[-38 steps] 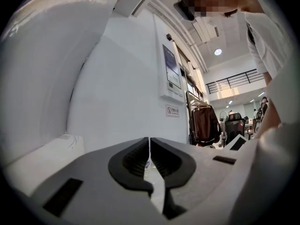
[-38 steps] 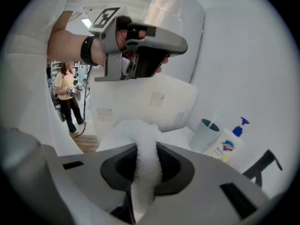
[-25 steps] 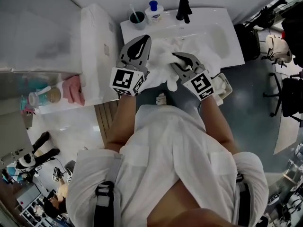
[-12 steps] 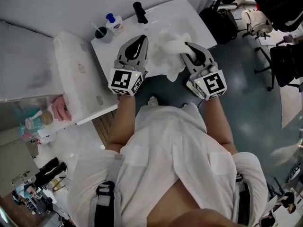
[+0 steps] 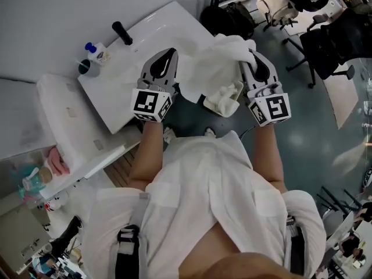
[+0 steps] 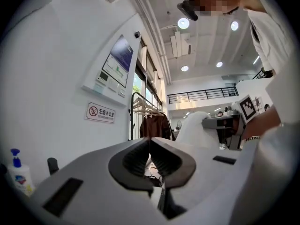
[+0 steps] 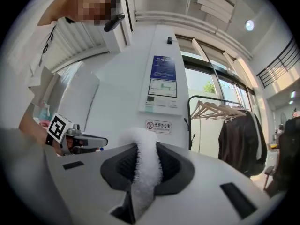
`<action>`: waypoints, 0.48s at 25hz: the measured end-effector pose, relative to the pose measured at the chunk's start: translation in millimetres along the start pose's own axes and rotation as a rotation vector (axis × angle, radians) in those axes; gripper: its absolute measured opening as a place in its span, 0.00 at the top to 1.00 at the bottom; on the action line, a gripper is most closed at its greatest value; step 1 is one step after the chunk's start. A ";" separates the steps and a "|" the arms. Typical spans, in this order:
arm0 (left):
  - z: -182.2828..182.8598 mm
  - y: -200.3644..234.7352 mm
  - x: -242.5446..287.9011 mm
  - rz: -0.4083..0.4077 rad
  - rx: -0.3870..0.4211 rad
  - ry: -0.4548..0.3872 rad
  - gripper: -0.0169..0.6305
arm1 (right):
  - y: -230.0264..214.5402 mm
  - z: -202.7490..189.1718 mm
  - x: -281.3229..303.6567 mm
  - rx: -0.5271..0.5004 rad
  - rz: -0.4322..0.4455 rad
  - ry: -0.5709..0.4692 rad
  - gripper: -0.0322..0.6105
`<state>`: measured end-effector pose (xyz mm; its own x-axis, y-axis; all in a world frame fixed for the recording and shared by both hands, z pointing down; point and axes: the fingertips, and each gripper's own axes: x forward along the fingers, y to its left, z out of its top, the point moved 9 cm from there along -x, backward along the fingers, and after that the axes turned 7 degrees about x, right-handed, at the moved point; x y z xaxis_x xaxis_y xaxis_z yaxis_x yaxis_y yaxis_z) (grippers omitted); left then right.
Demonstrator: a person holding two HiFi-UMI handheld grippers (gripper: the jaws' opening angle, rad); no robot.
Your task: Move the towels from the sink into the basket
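1. The white towel (image 5: pixel 212 68) is gripped by the right gripper (image 5: pixel 256 60) — a terry strip is pinched between its dark pads (image 7: pixel 172 168).
2. The bundle is held clear of the sink (image 5: pixel 157 34), over the floor (image 5: pixel 308 132), between the two grippers.
3. The left gripper (image 5: pixel 167 54) is closed on itself; nothing is seen between its jaws.
4. In the head view the right gripper's tips are covered by the towel — the cream lump (image 5: pixel 224 100) under the bundle cannot be identified.

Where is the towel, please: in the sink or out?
Out: the towel hangs bunched from the right gripper, beside the sink.
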<state>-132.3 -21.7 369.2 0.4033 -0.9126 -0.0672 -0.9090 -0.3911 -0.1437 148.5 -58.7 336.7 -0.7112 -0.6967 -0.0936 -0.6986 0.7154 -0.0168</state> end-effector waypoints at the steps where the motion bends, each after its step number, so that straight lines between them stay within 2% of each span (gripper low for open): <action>1: -0.1 -10.3 8.4 -0.017 -0.009 -0.006 0.95 | -9.8 4.0 -11.7 -0.005 -0.029 -0.001 0.83; 5: -0.5 -46.0 34.1 -0.063 -0.034 -0.026 0.95 | -43.9 9.3 -49.2 -0.035 -0.116 0.019 0.83; 12: -6.0 -76.6 50.7 -0.075 -0.031 -0.014 0.95 | -94.0 -19.8 -97.0 -0.008 -0.255 0.079 0.83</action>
<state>-42.9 -38.8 382.8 0.4716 -0.8789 -0.0707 -0.8789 -0.4620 -0.1187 281.6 -59.4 367.0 -0.5155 -0.8568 -0.0094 -0.8566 0.5156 -0.0218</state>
